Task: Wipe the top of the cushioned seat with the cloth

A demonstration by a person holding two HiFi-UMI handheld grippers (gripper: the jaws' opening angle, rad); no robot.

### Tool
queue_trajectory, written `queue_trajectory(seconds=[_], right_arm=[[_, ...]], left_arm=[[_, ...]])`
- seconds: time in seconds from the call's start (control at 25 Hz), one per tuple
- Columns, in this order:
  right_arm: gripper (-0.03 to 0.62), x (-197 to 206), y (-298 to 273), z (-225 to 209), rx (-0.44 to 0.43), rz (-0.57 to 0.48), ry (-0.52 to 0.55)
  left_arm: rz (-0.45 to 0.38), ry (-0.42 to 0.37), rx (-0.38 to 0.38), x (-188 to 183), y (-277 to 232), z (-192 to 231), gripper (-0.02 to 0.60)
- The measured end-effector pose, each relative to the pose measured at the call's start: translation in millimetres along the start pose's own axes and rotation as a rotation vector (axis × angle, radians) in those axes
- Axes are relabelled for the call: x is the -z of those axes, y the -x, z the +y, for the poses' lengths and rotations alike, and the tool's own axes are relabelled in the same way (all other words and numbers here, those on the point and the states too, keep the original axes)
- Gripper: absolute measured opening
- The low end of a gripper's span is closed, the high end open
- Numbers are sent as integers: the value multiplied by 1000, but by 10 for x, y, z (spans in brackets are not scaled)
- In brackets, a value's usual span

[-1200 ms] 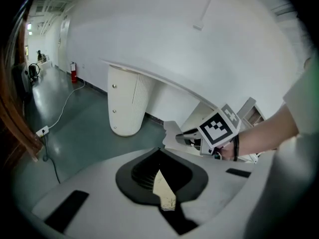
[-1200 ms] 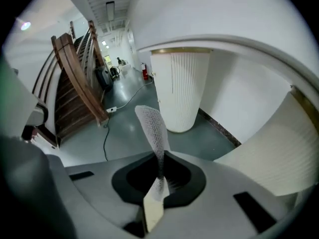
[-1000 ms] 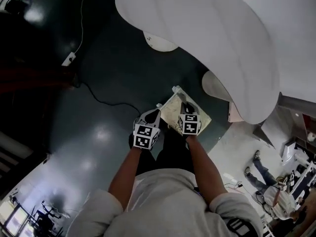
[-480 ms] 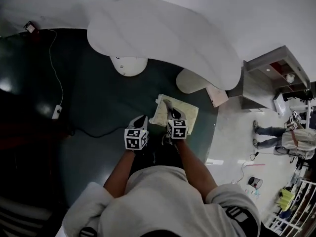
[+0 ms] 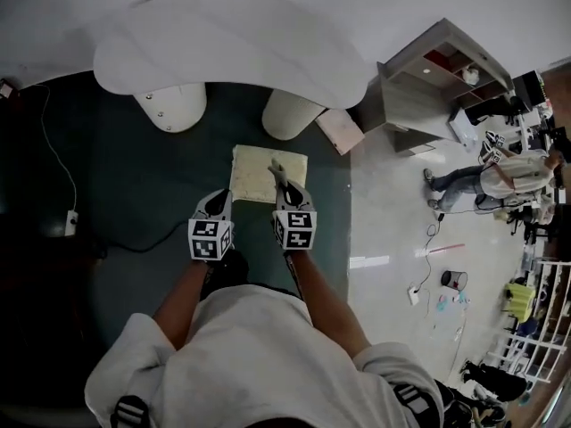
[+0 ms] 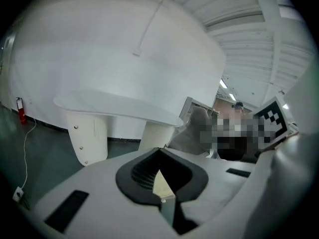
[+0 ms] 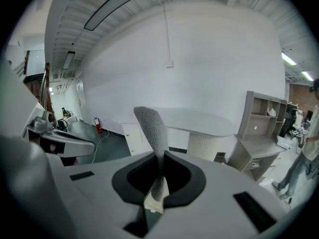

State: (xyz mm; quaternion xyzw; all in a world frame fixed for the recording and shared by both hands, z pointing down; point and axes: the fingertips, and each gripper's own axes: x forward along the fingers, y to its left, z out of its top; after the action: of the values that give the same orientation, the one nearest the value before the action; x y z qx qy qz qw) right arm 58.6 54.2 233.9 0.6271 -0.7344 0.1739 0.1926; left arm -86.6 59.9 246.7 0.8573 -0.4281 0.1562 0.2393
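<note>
On the dark floor, near the white table (image 5: 232,43), sits the cream cushioned seat (image 5: 250,172). Over its near edge, right gripper (image 5: 284,188) clamps the grey cloth (image 5: 275,168), tilted down. Left gripper (image 5: 221,201) alongside, jaws together, empty.

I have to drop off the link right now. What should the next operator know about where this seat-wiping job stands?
Left tool: shut, nothing in it, held beside the right one.
Right tool: shut on the grey cloth, whose free end sticks up past the jaws.
Seat: cream top, on the dark floor just ahead of and below both tools, in front of the white table.
Done: the cloth is gripped. It looks clear of the seat, and I can't tell whether any wiping has happened.
Left: lower the cloth onto the seat top and wipe across it.
</note>
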Motion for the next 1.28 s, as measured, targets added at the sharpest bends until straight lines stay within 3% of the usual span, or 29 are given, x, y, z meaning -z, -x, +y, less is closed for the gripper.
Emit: queue_trajectory(seconds=[0.28,0.6,0.8,1.08,1.28], right_arm=[[21,213,1243,-485,97,-108,-6],[20,384,2549,-773,202,-257,-56],[20,589,3320,-701,264,-305,-12],[18,689,3905,-497,227,-360,-63],[18,659,4179,-536,276,-390,-96]], left_arm=[[-43,-33,56,277,355,-1181,14],[-183,-175,111,278,1024,-2304,14],[-266,-266,98,349,1501,-2744,14],[-267,-303,147,512,1840,-3300,14],[-287,-335,205,427,1967,-3519,14]])
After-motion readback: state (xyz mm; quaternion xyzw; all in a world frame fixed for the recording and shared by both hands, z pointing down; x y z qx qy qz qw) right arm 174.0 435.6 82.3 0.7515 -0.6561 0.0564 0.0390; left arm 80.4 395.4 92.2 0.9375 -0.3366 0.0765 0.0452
